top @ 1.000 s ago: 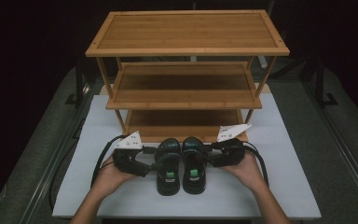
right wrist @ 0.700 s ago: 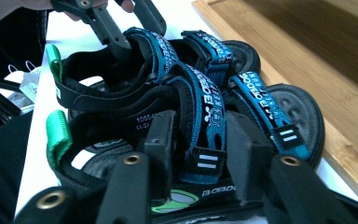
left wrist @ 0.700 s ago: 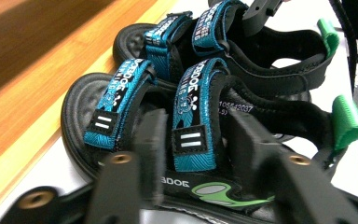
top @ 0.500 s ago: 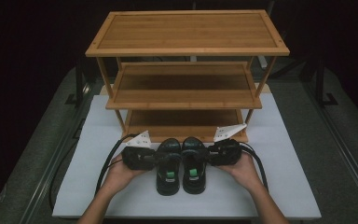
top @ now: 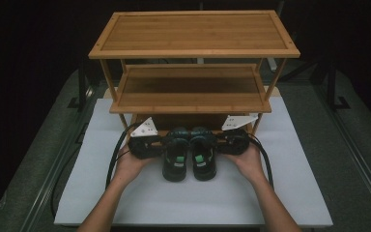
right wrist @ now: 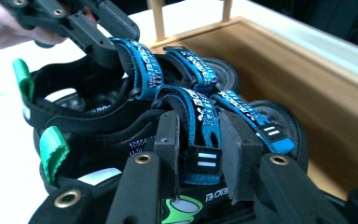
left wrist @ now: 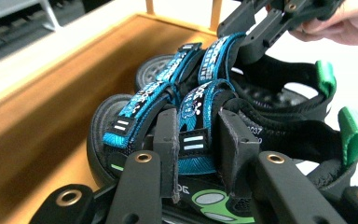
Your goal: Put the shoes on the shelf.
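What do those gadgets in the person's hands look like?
Each black hand-held gripper, left and right, has two flat jaws on bars fixed with brass-coloured rivets, a grey three-cornered plate with dark dots on top, and a trailing black cable. The forearms are bare, with no sleeves.

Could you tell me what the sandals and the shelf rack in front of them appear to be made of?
The sandals look like black foam or rubber with matte soles, woven blue fabric straps showing a visible weave and printed lettering, and green fabric heel loops. The shelf rack looks like bamboo or light wood, with fine grain lines and a smooth satin finish.
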